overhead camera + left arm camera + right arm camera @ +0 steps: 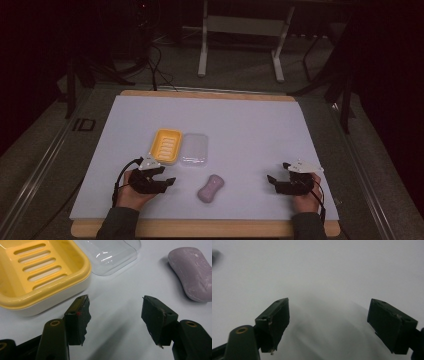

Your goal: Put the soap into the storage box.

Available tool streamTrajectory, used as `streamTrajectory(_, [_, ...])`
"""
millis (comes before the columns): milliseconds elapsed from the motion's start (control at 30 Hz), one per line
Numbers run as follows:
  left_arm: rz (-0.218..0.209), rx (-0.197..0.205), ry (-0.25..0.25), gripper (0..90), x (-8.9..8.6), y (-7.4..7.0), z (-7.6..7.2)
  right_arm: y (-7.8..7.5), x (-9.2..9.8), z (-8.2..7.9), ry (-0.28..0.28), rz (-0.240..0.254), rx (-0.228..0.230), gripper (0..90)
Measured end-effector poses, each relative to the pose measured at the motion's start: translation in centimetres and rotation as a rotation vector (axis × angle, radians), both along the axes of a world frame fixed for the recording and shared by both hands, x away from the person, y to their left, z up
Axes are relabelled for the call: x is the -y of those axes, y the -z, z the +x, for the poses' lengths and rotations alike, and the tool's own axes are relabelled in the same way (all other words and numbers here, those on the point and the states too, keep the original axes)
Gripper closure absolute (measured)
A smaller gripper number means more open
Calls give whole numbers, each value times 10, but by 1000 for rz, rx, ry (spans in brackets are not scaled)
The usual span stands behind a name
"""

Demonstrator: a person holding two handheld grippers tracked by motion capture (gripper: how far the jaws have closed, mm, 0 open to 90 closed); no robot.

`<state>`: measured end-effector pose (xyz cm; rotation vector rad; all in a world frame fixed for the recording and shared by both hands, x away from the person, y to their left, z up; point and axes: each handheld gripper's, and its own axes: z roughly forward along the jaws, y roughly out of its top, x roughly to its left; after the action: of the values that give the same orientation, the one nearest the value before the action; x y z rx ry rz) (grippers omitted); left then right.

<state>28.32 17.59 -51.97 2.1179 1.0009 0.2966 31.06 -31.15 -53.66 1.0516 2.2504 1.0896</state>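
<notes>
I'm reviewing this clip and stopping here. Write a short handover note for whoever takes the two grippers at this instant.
Left gripper: open, nothing between the jaws, near the yellow soap dish.
Right gripper: open, nothing held, over bare white mat.
Things: the dish sits uncovered; its clear lid lies right beside it; the purple soap bar lies on the mat, apart from both.
Done: nothing packed.
Left, probably: put the soap in the dish, then fit the lid.

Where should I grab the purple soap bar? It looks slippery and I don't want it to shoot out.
Probably at the narrow waist of the soap bar, coming straight down from above. It lies flat on the white mat, pinched in at the middle, so the pads would likely seat there rather than slide off its rounded ends.
</notes>
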Motion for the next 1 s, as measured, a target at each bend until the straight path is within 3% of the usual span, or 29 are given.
streamTrajectory(433, [42, -6, 31, 389, 12, -14, -1, 0, 2, 0, -39, 27, -9, 202])
streamTrajectory(500, [54, -8, 56, 387, 16, -19, -1, 0, 1, 0, -43, 22, -9, 209])
streamTrajectory(1000, [136, 0, 97, 386, 29, -33, -1, 0, -1, -2, -39, 6, 8, 211])
